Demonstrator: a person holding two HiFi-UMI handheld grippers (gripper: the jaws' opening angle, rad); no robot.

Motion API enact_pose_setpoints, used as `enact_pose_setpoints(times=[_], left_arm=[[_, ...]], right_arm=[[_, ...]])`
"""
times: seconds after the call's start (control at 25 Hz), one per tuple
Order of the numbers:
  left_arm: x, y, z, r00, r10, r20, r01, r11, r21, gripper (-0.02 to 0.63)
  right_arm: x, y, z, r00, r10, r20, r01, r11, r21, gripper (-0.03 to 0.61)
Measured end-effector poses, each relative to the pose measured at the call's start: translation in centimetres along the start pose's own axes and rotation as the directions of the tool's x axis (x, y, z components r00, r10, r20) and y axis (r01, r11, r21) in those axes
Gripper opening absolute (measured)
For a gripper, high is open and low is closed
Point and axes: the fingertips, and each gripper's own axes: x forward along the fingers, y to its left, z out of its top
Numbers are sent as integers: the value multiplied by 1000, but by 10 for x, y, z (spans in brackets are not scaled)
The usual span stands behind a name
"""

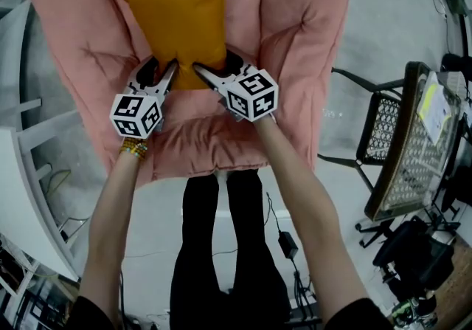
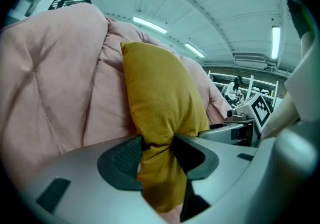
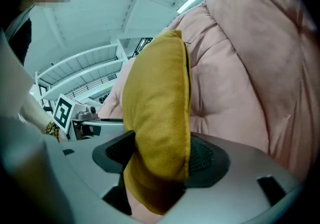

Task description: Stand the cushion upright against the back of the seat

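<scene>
A mustard-yellow cushion stands on the padded pink chair, its upper part leaning on the chair's back. My left gripper is shut on the cushion's near left corner, the fabric pinched tight between the dark pads. My right gripper is shut on the near right edge, with the thick cushion filling its jaws. In the left gripper view the cushion rises upright before the pink padding. The right gripper view has it edge-on.
A mesh-backed black chair stands to the right. White frames run along the left. A cable and a small adapter lie on the grey floor beside the person's legs.
</scene>
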Motion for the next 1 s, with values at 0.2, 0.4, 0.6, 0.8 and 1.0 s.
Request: enact_pose_setpoints(times=[0.2,0.4,0.6,0.8,1.0], left_arm=[[10,4,-4,1000,8,-5,-8,1000,3,193],[19,12,-7,1000,27,-13,-27,1000,-3,195],[26,19,-13,997,59,-48,-60,998,-14,195],[27,23,-22,995,71,-74,-77,993,-86,195],[14,18,-25,995,73,-64,-79,992,-94,195]], right_arm=[[4,-9,-7,1000,-25,5,25,999,33,316],[14,-18,-8,1000,-25,-14,25,999,34,316],[22,-28,-13,998,-40,-47,42,998,39,316],[25,-30,-19,995,-47,-89,50,998,40,318],[14,-21,-19,991,-69,-114,70,997,9,333]])
